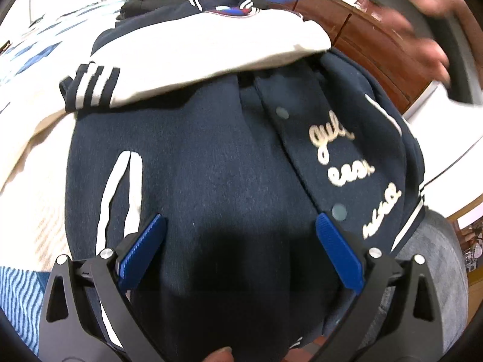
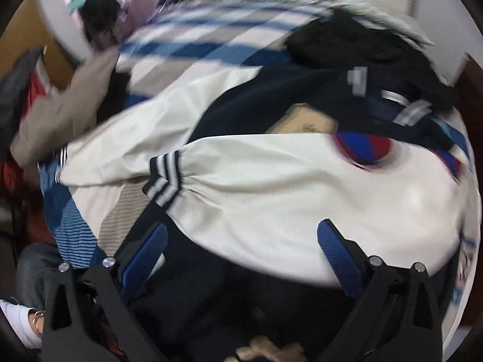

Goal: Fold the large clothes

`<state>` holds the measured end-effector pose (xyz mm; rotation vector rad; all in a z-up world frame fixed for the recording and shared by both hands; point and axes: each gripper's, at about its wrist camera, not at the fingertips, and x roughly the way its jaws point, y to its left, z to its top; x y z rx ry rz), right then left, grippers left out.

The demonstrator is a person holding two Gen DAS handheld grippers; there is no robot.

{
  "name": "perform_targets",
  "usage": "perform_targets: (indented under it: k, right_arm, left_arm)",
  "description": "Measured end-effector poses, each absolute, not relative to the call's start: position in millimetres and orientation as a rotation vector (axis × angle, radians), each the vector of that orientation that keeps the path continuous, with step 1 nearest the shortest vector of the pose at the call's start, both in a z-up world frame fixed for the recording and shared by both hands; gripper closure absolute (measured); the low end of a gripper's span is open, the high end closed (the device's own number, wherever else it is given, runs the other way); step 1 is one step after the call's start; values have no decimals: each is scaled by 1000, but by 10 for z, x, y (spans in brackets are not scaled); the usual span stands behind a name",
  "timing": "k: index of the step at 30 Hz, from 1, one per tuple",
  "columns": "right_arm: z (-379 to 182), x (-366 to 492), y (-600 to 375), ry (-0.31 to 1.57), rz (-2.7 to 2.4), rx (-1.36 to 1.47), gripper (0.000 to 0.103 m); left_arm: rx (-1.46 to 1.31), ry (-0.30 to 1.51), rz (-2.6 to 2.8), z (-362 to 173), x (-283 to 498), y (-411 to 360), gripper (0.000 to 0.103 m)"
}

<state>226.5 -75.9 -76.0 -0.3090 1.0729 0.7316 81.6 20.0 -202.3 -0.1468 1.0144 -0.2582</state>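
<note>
A navy varsity jacket (image 1: 211, 157) with cream lettering (image 1: 347, 169) lies front up on the bed. One cream sleeve (image 1: 211, 48) is folded across its chest, and its striped cuff (image 1: 90, 87) points left. My left gripper (image 1: 240, 218) hangs open just above the navy front, with nothing between its blue pads. In the right wrist view, which is blurred, my right gripper (image 2: 243, 224) stands open over the same cream sleeve (image 2: 286, 187), near the striped cuff (image 2: 164, 178), and its pads do not press on the cloth. A blurred hand (image 1: 422, 30) shows at the upper right.
A blue and white striped bedcover (image 2: 181, 45) lies under the jacket. A black garment pile (image 2: 362, 45) sits beyond the collar and a beige garment (image 2: 60, 114) at the left. Wooden furniture (image 1: 377, 45) stands at the right. A shoe (image 2: 18, 316) shows low left.
</note>
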Motion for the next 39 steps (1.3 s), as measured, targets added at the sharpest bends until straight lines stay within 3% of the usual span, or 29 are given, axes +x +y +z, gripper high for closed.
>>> perform_targets:
  k: [11,21,24,26,28,30,39]
  right_arm:
    - [-1107,1979,-2866,1141,375,-191,5]
    - [-1805,1803,-3158,1269,258,-187,7]
    - [-1925,1821,-3081,1286,233,-240,40]
    - [-1907,1861,-3105,1290,215,-207,54]
    - [-1844,1880,-3171,1293,213,-170,75]
    - [-1751,1877,-3279,1286,196,-144,87]
    - [-1780,1803,-3677,1331,135,-75,90]
  left_arm:
    - [-151,1030,-270,-2040,862,242,6]
    - [-55,1037,-222,-2170,864,87,6]
    - [-34,1037,-213,-2183,873,66,6]
    - [-36,1035,-211,-2181,871,67,6]
    - [-47,1033,-215,-2178,872,77,6]
    - [-56,1031,-220,-2172,867,96,6]
    - [-114,1027,-240,-2142,809,221,6]
